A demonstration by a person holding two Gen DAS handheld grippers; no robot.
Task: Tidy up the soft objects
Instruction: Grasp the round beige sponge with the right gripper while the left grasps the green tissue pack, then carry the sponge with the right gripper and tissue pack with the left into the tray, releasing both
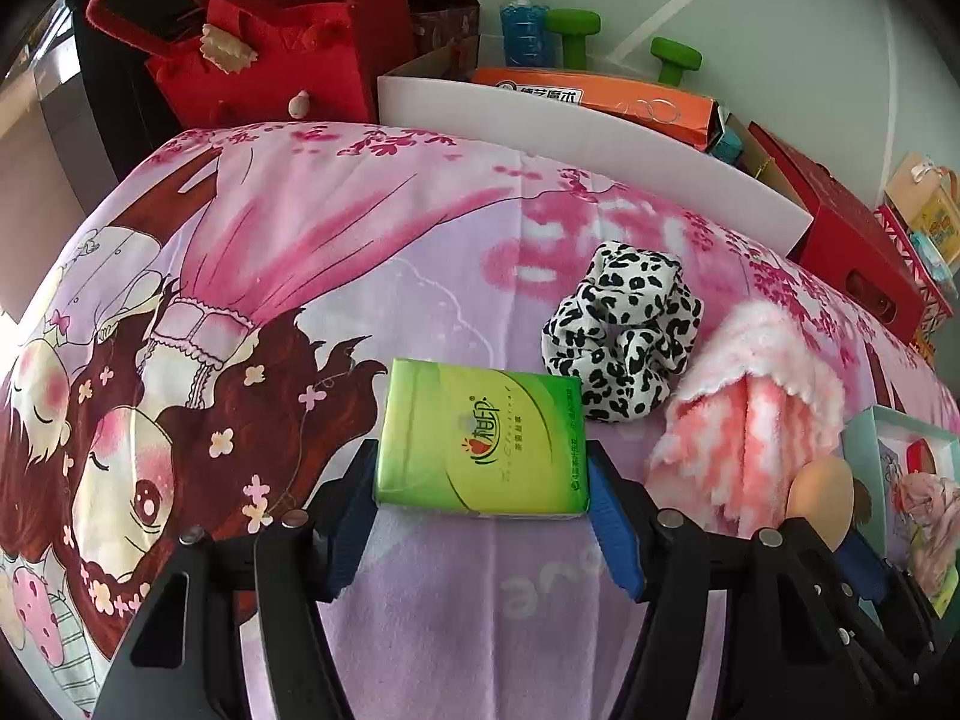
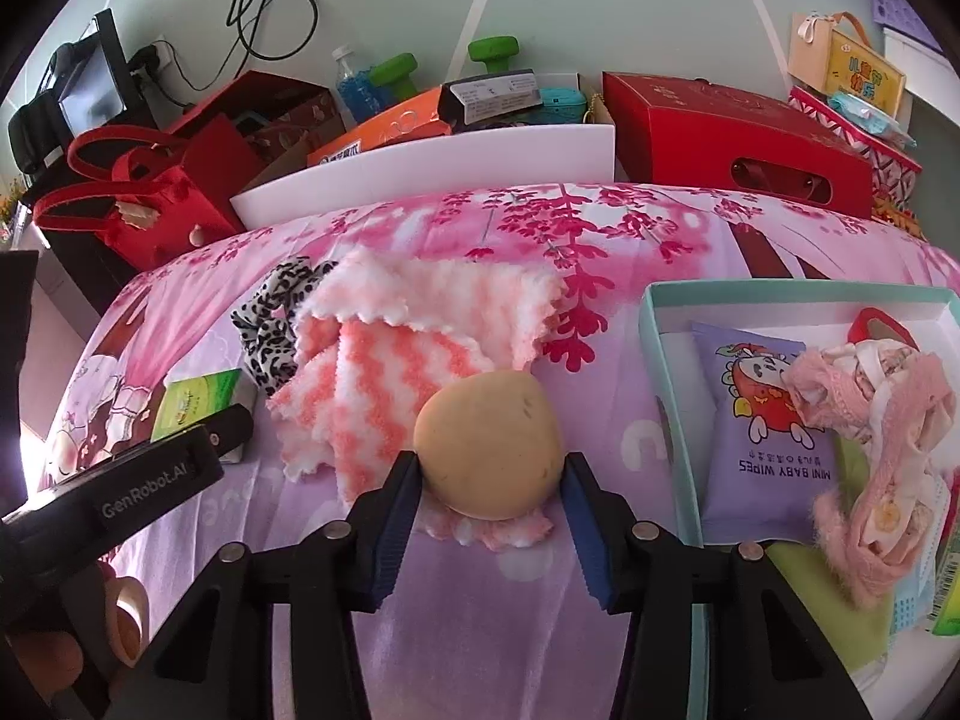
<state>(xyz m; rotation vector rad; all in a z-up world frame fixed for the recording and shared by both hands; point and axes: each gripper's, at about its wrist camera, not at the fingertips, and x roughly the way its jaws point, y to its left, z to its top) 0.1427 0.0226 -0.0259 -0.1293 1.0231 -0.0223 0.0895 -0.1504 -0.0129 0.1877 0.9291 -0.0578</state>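
We're in a home, probably a bedroom: a cartoon-print pink bedsheet (image 1: 312, 276) fills the foreground. At twelve o'clock against the wall sit a red felt handbag (image 1: 240, 60), red gift boxes (image 2: 732, 132) and green dumbbells (image 1: 573, 30); at ten o'clock, a wall socket with cables (image 2: 240, 12).

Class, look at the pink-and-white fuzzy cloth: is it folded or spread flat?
Folded, loosely. The cloth shows a top layer doubled over striped layers beneath, its zigzag edges stacked. A tan soft ball rests on its near corner.

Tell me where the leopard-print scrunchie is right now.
The leopard-print scrunchie lies on the pink bedsheet, just beyond the green tissue pack and touching the left edge of the pink striped towel.
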